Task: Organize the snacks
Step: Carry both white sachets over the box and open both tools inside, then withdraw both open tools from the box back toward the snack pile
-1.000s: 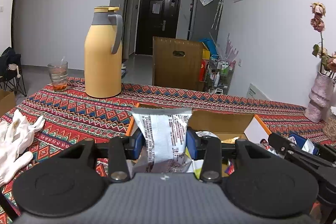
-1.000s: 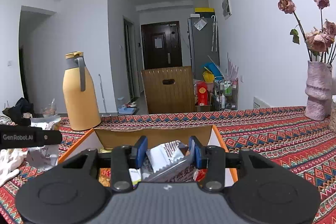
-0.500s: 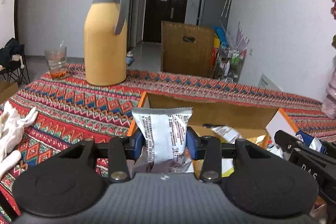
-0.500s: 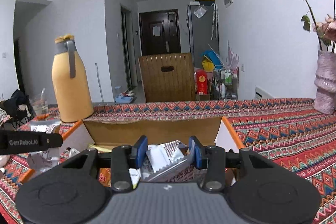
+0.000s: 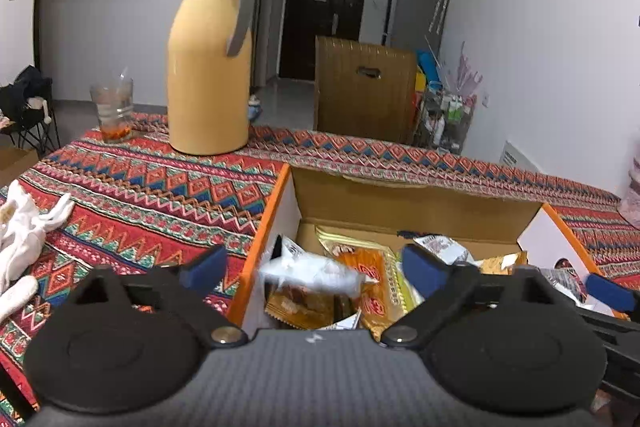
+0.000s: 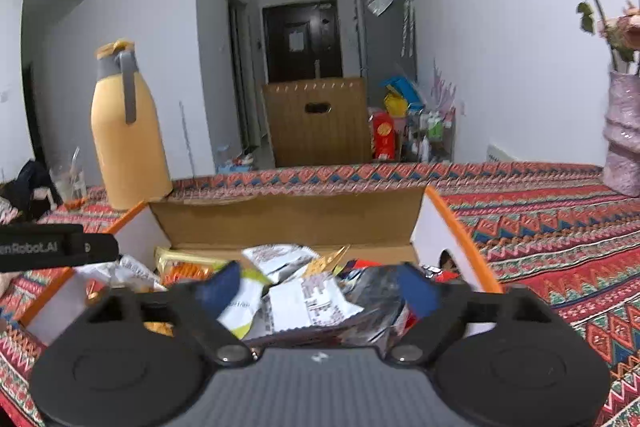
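At the left edge of the bench (image 5: 132, 195), white gloves (image 5: 24, 227) lie loose. Further back stand a drinking glass (image 5: 112, 109) and a yellow thermos jug (image 5: 208, 67), both well apart from the work.

The left hand-held gripper (image 5: 316, 267) hangs over the left end of the open cardboard box (image 5: 420, 211); its jaws are opening and grip nothing. A white snack packet (image 5: 312, 273), blurred, sits between them above the other contents. I judge it is being released so that it drops inside the box wall rather than onto the cloth.

The right hand-held gripper (image 6: 320, 287) is placed over the right half of the box, jaws likewise opening. A silver-and-white packet (image 6: 312, 301) lies between the pads, apparently free, on top of the pile.

The snacks are small foil and plastic sachets in white, gold, orange and dark wrappers, heaped unsorted on the box floor. At the right edge stands a pink vase (image 6: 624, 131) of dried flowers.
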{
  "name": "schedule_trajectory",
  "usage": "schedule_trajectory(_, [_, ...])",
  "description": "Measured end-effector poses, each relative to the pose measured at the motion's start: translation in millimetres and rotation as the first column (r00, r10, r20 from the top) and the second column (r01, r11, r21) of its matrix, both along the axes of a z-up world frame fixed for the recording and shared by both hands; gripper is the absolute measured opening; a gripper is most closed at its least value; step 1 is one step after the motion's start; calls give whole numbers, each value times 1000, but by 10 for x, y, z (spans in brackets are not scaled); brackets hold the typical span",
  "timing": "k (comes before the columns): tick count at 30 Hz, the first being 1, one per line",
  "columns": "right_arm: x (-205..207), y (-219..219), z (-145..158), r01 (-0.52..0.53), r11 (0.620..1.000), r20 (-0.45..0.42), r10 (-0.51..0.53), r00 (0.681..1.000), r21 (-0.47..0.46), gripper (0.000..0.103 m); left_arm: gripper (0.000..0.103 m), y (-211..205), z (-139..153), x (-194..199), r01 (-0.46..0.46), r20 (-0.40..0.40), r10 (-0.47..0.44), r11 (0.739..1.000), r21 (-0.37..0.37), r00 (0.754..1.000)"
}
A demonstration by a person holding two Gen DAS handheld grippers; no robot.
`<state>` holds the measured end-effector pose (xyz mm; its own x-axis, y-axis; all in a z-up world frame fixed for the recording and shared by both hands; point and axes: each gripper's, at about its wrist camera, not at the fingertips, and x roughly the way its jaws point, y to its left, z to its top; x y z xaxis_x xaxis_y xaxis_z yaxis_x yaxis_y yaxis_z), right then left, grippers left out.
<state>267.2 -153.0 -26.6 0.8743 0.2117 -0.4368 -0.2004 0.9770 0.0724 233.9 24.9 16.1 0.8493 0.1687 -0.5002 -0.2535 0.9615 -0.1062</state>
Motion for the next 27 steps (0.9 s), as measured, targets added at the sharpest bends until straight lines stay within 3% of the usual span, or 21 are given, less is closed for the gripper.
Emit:
schedule_trajectory(3, [-44,-31,40,3,1000,15,-3,1000,18,103,103,-10,49,-45,-10,20,10,1000,5,1000])
schedule_trajectory(14, [-119,-99,139,31,999,21,-31,999,14,103,103,-6,100,-140,-11,33,12,1000,-10,999])
schedule_trajectory(27, [-603,-423,207,65,996,-12,-66,998,-55,103,103,-197,199,-302,53,7,-53,998,-17,999])
